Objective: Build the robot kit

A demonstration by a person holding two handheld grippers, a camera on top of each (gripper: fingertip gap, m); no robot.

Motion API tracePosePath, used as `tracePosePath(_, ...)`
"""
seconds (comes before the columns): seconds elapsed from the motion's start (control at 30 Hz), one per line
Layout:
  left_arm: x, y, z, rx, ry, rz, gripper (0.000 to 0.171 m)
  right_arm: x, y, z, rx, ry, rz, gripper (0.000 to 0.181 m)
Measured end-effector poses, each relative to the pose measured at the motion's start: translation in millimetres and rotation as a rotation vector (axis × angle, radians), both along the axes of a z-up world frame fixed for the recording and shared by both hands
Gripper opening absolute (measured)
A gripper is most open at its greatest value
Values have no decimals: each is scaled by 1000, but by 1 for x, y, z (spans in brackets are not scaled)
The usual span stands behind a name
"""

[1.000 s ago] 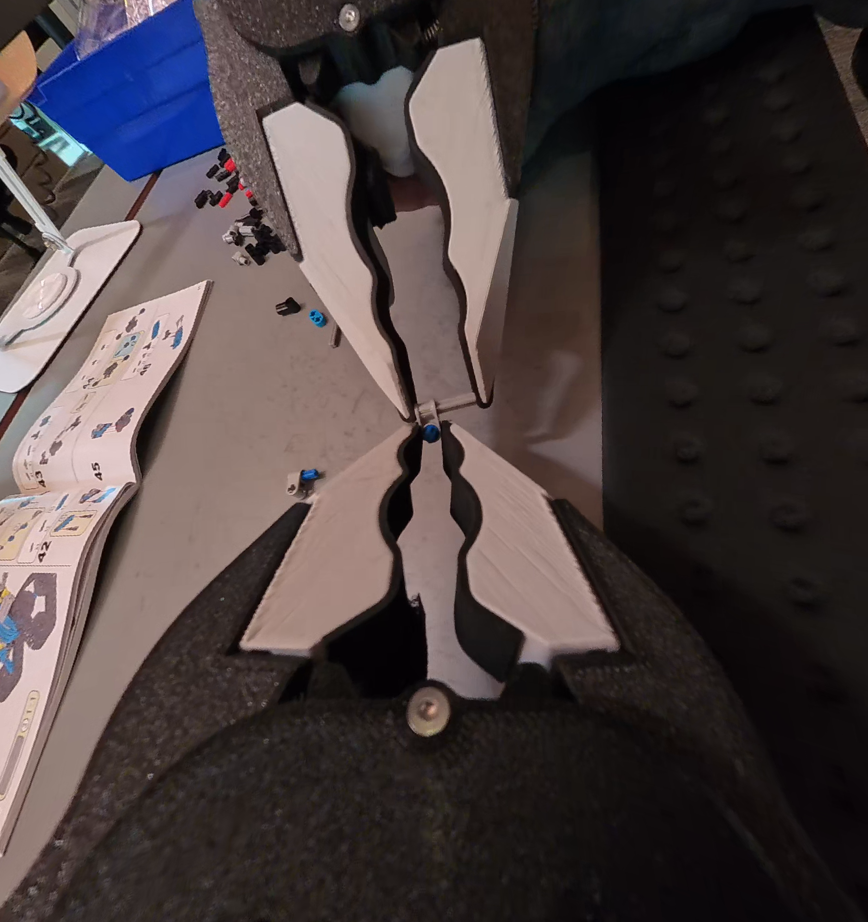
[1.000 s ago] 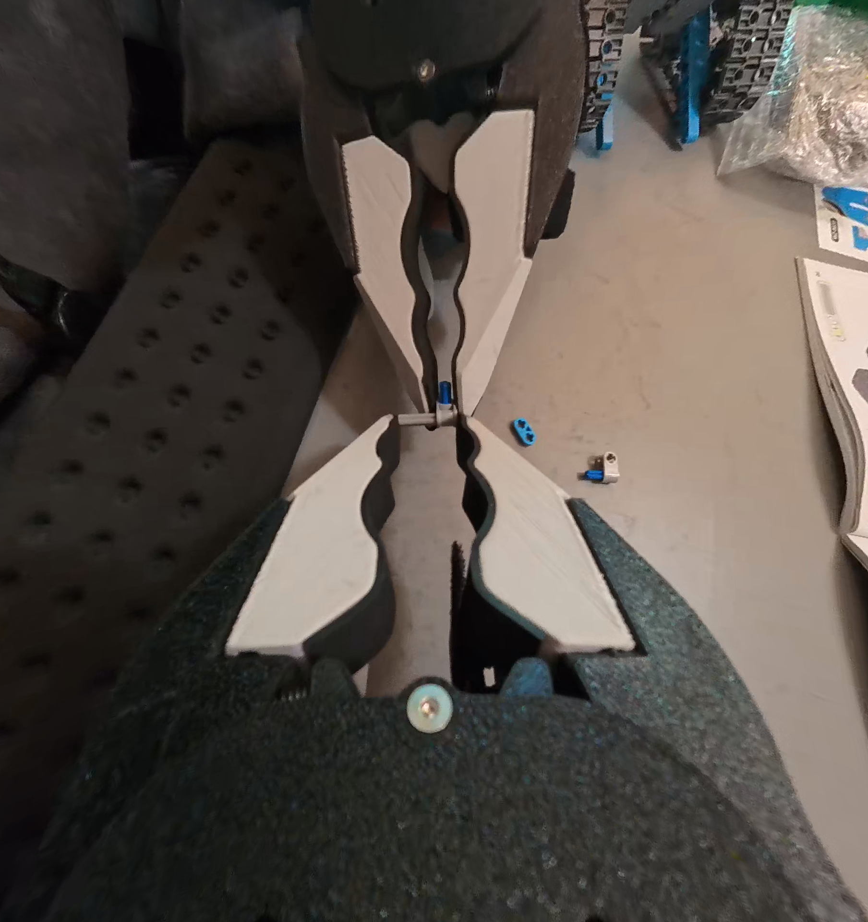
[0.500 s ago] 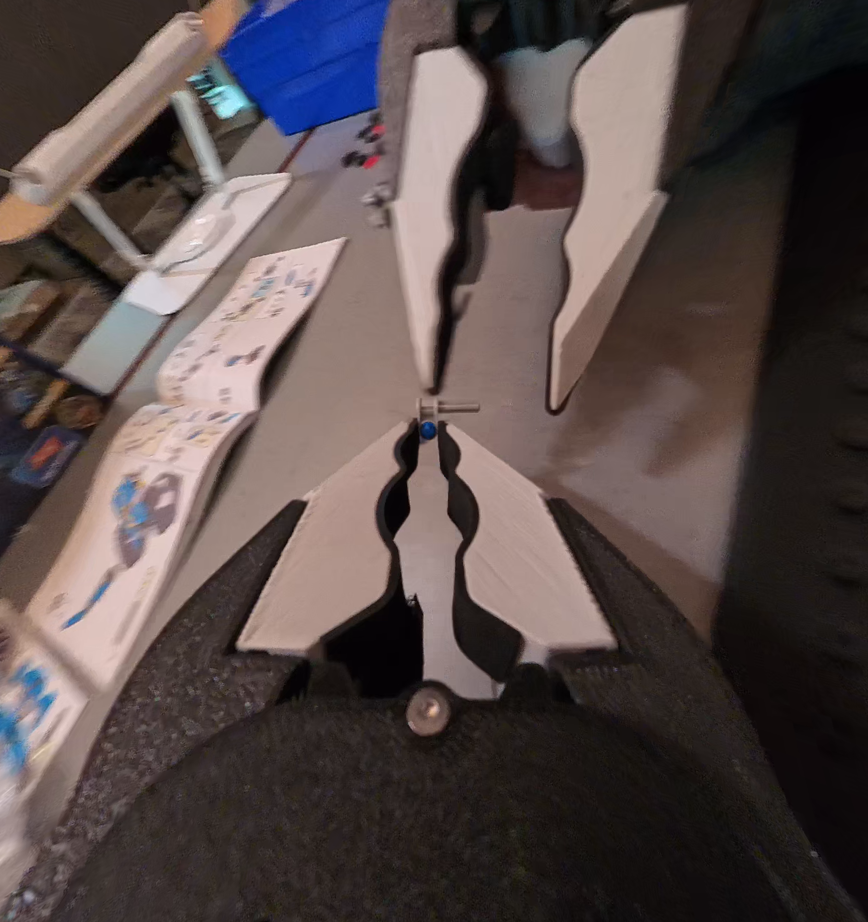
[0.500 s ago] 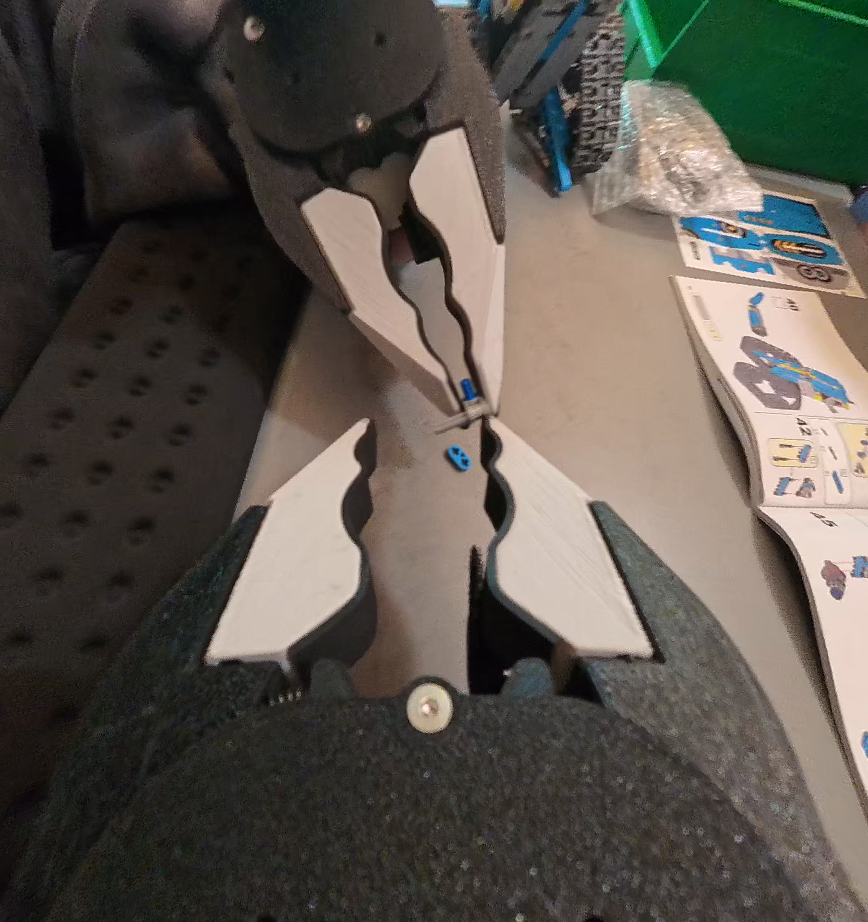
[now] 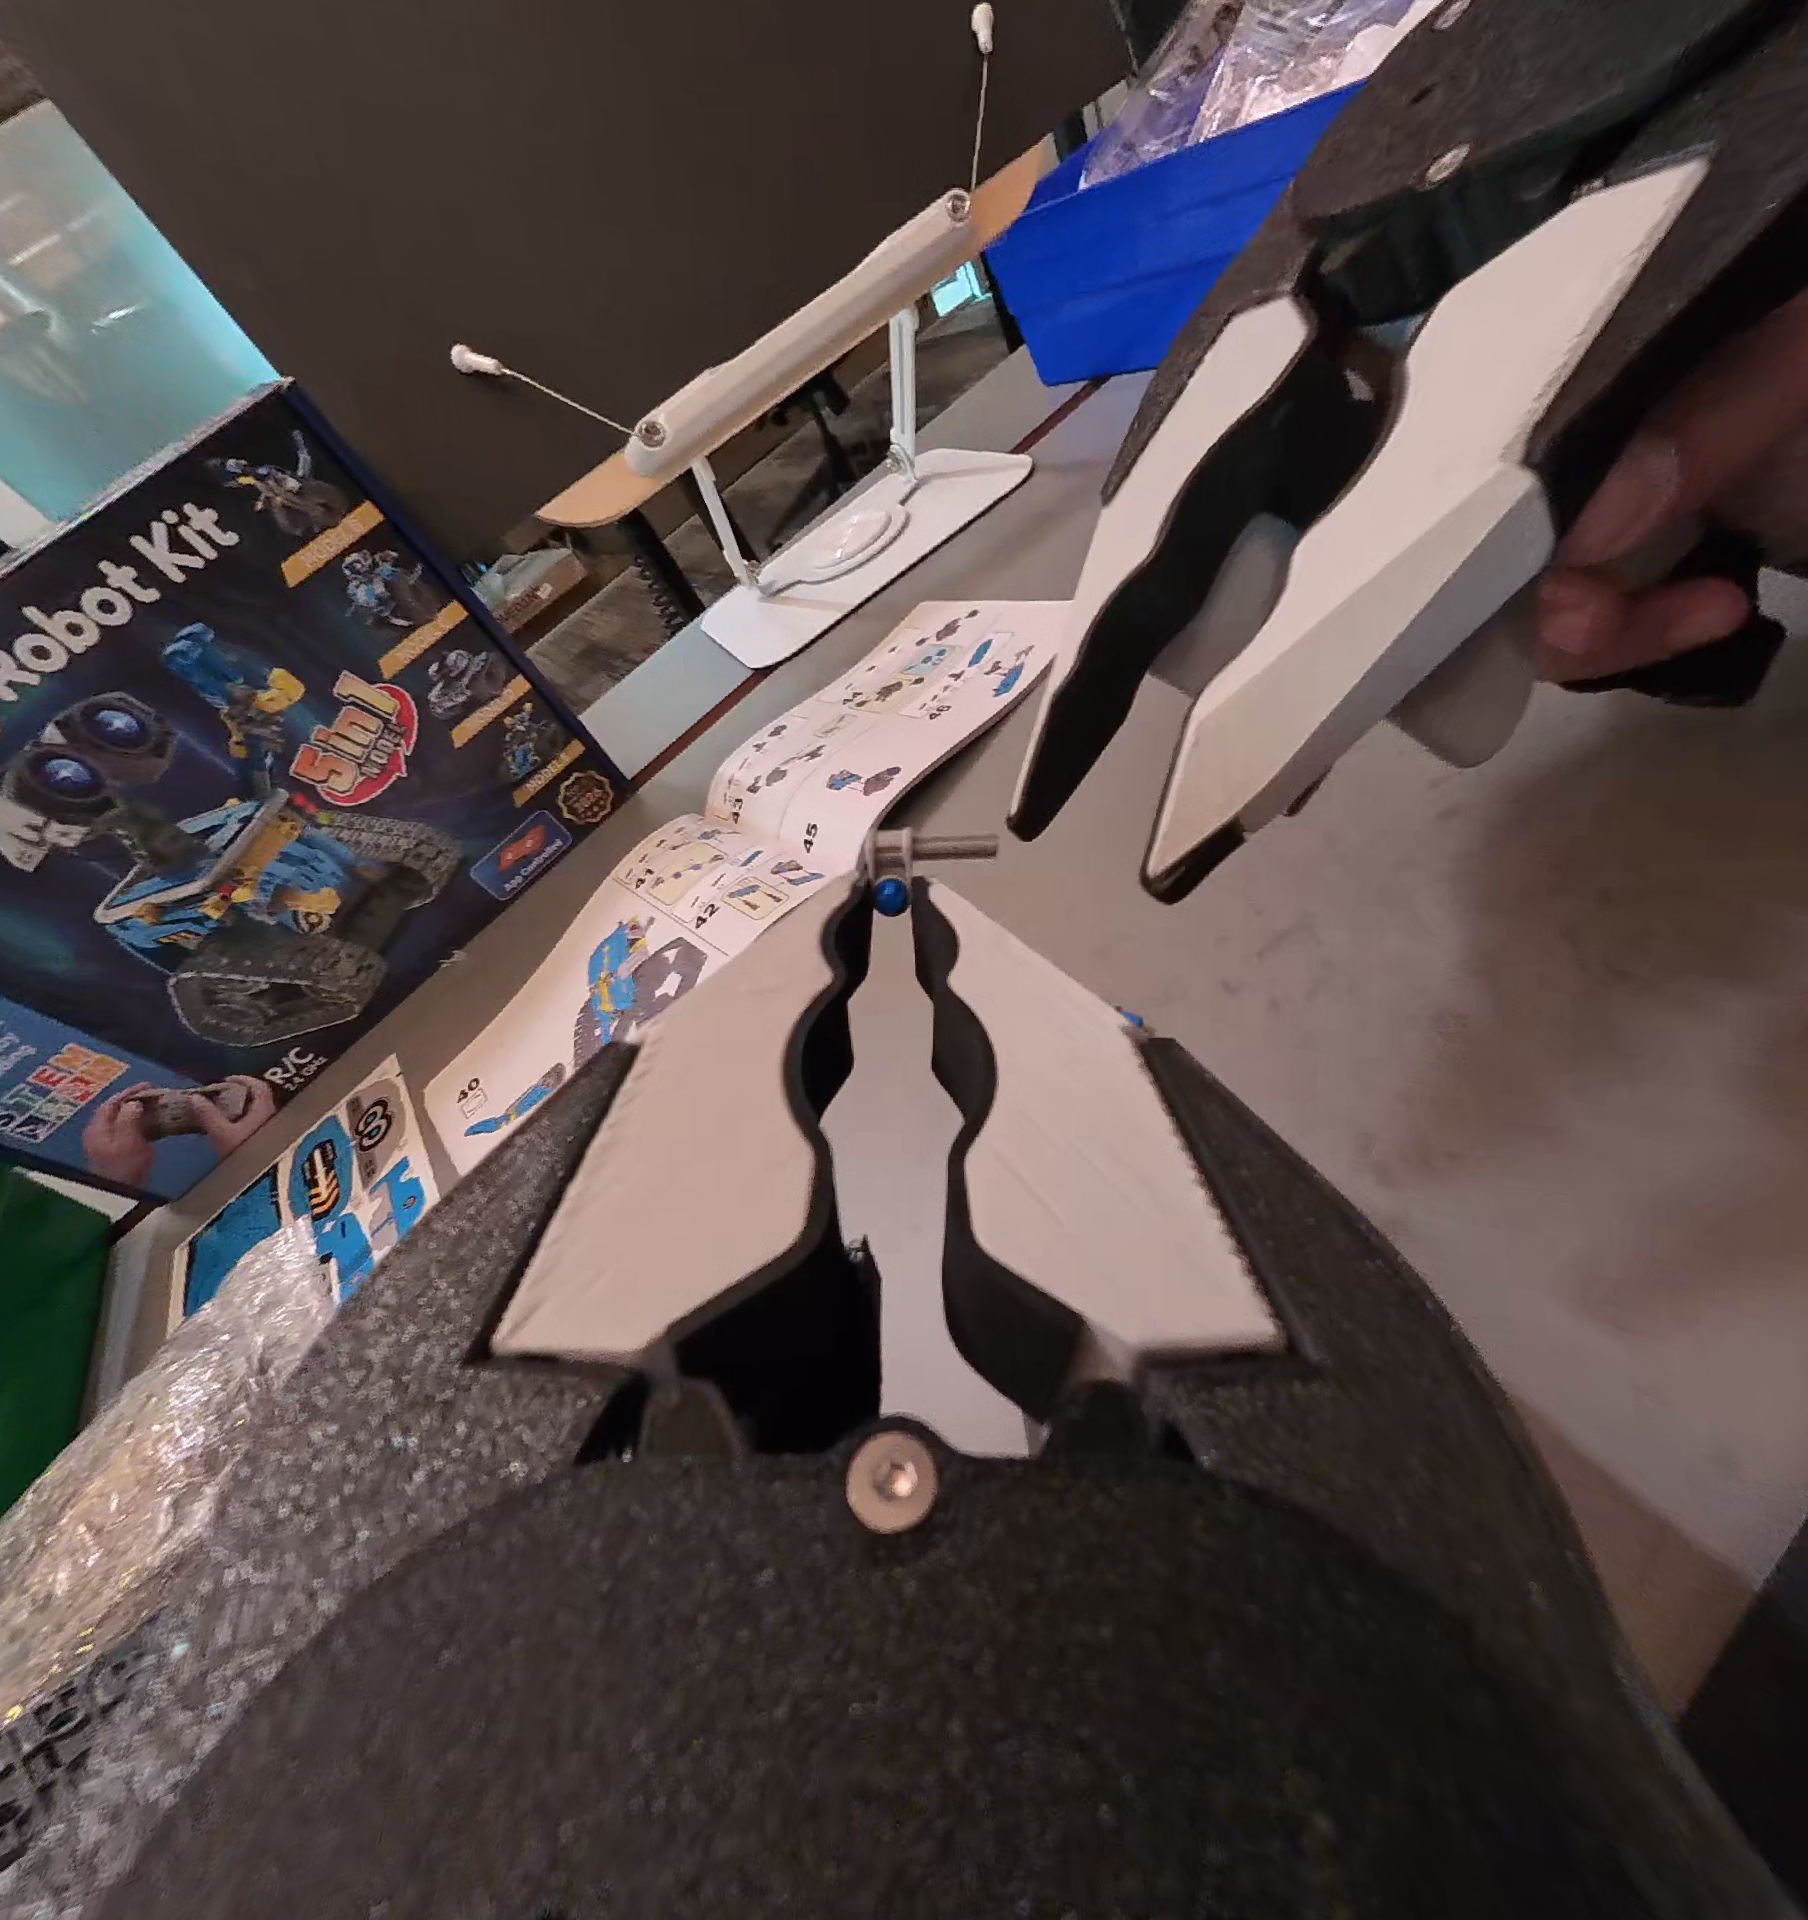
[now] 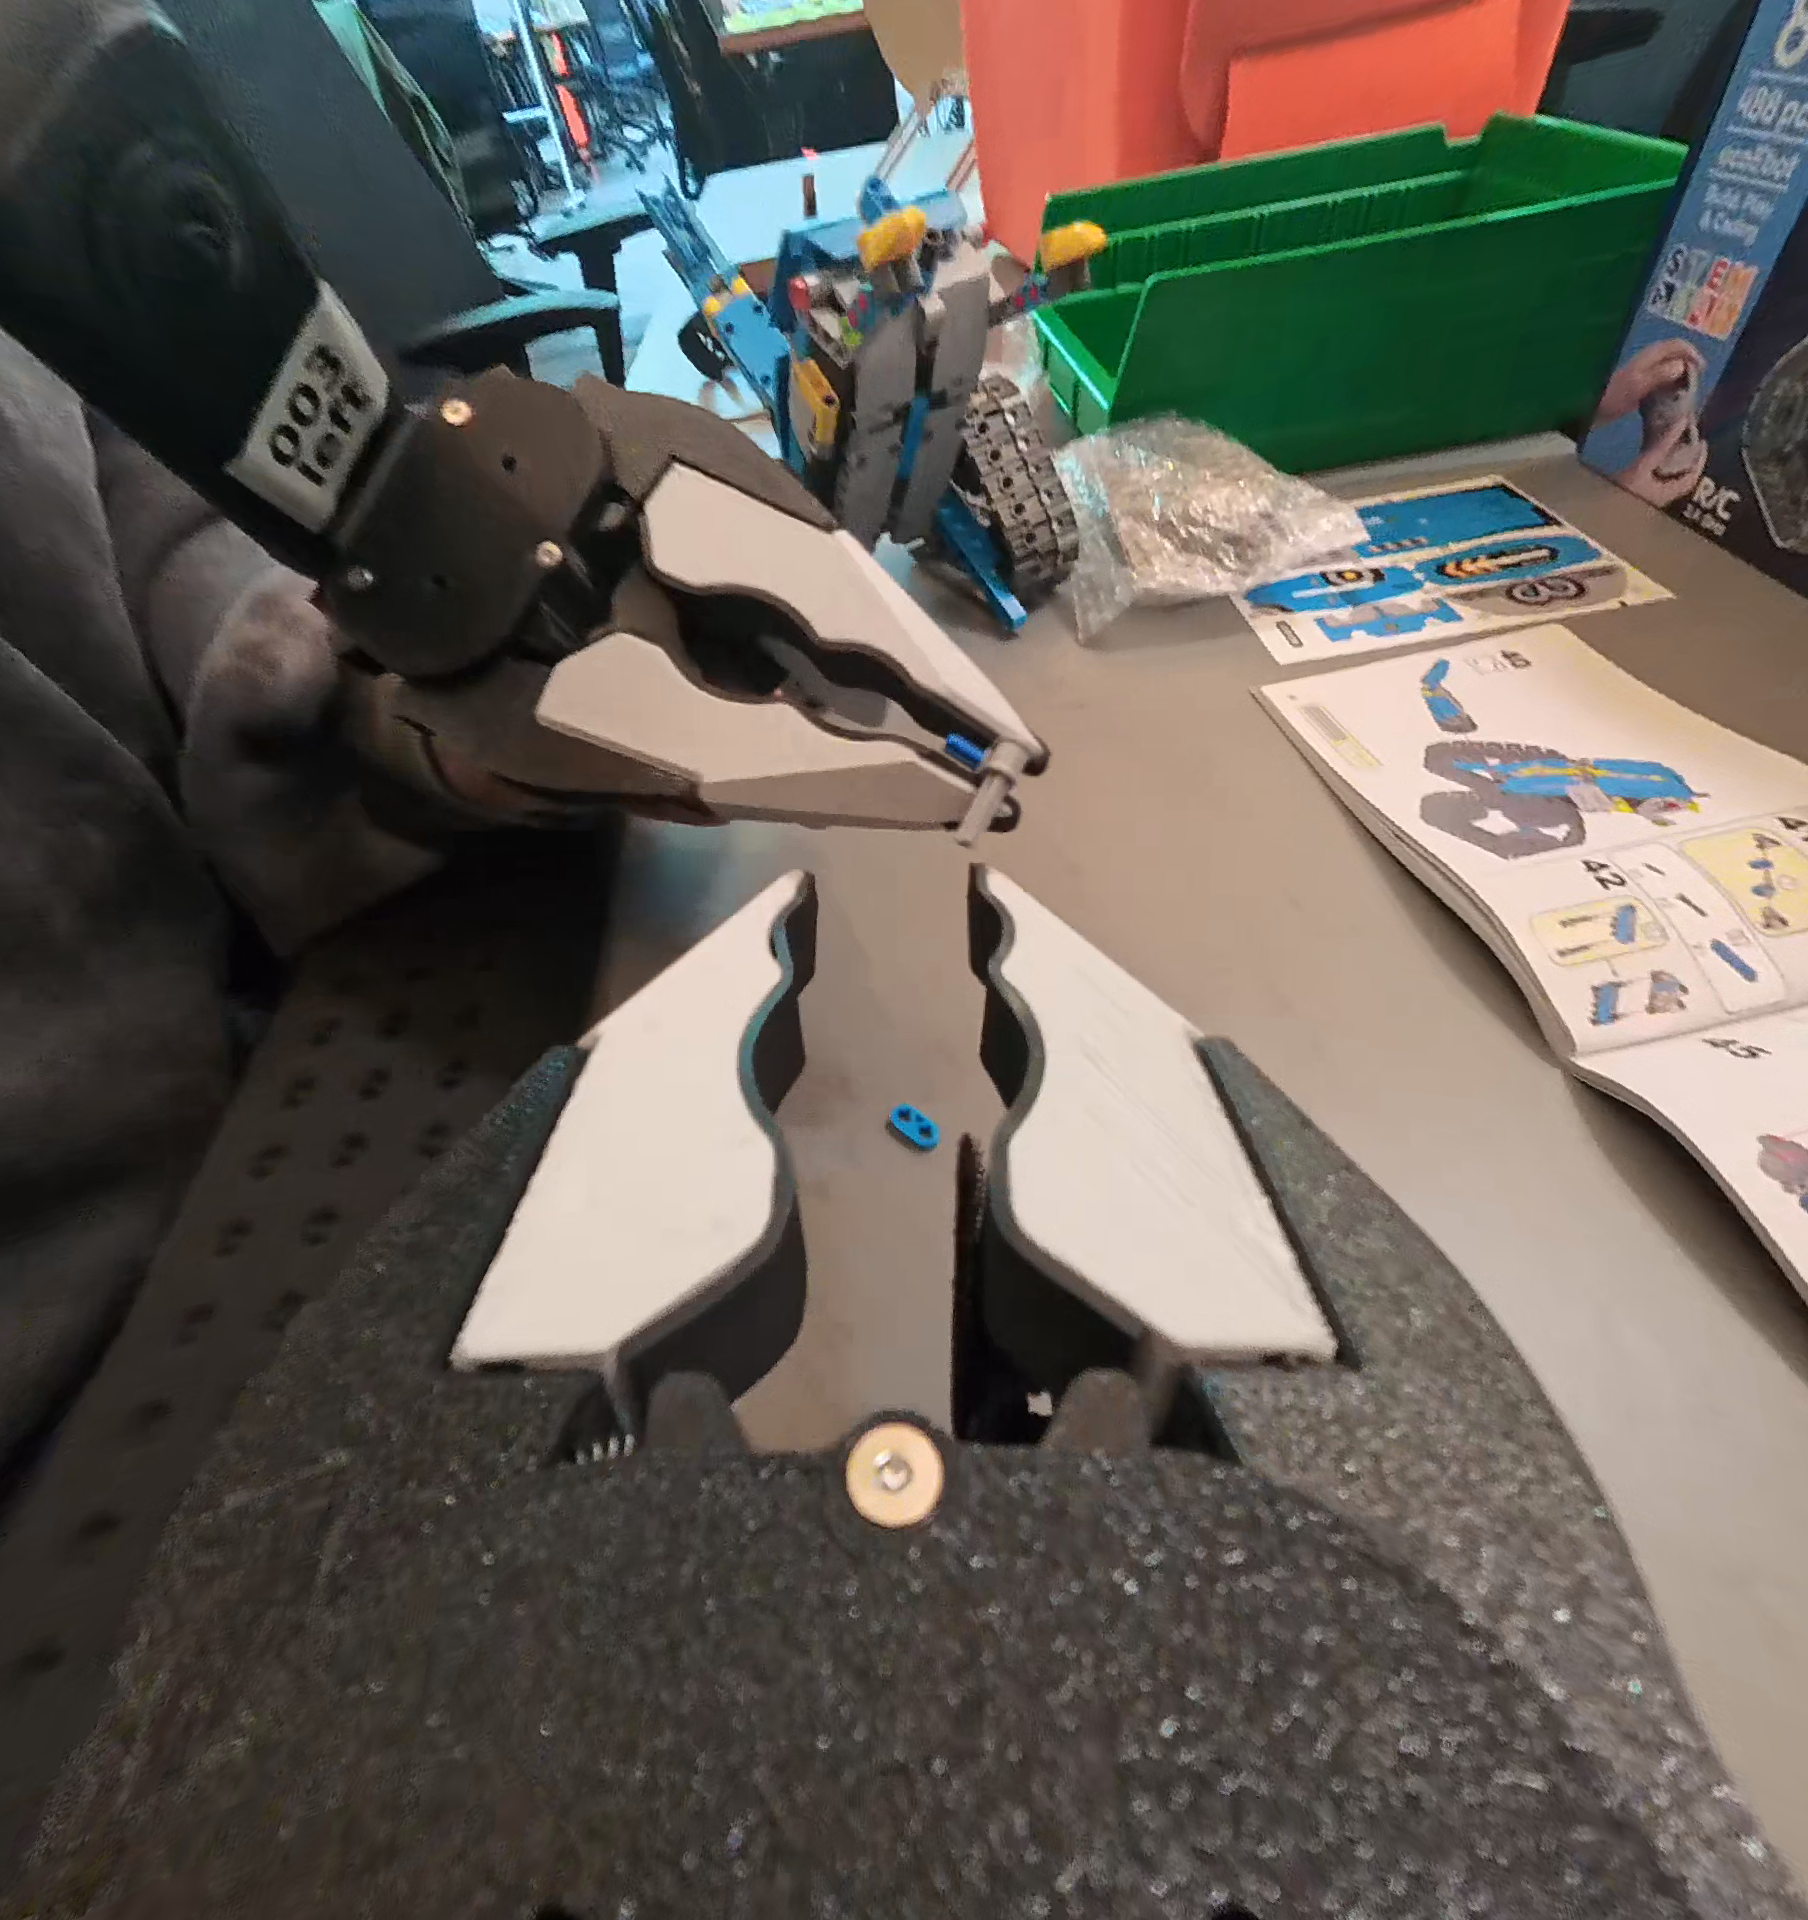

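Observation:
My left gripper (image 5: 887, 902) is shut on a small grey connector with a blue pin and a short grey axle (image 5: 905, 854), held above the grey table (image 5: 1502, 1091). It also shows in the right wrist view (image 6: 1014, 781), with the piece (image 6: 986, 795) at its tips. My right gripper (image 6: 892, 883) is open and empty, just in front of that piece and apart from it. In the left wrist view it (image 5: 1108, 852) hangs at the upper right, held by a hand (image 5: 1658, 540). A small blue two-hole piece (image 6: 912, 1127) lies on the table between my right fingers.
An open instruction booklet (image 6: 1606, 883) and a sticker sheet (image 6: 1451, 582) lie to the right. A tracked model (image 6: 910, 416), a plastic bag (image 6: 1170, 509) and a green bin (image 6: 1347, 312) stand behind. A kit box (image 5: 204, 779), a white lamp (image 5: 879, 540) and a blue bin (image 5: 1139, 260) line the far side. Only a small space, under 4 cm, lies between the two pairs of fingers.
My right gripper has opened, let go of the piece's axle and drawn back. My left gripper has risen and tilted with the piece still in it.

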State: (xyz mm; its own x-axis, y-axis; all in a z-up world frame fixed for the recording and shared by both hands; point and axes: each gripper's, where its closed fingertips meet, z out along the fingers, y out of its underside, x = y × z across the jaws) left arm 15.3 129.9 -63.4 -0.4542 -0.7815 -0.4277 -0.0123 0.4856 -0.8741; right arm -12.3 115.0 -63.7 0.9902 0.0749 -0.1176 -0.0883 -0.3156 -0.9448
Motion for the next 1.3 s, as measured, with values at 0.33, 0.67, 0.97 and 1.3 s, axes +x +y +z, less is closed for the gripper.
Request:
tracePosePath(0.33, -3, -5, -1, -11, 5, -38, 7, -2, 2, -3, -1, -44, -3, 23)
tracePosePath(0.67, -1, -1, -6, -62, 56, -45, 7, 3, 1, -7, -18, -37, -26, 22)
tracePosePath(0.97, -1, 3, -7, -86, 91, -9, 7, 13, -3, -7, -15, -15, -69, 21)
tracePosePath(1.3, -2, 13, -16, -162, 153, 24, 7, 73, -36, -6, -40, 156, -352, 22)
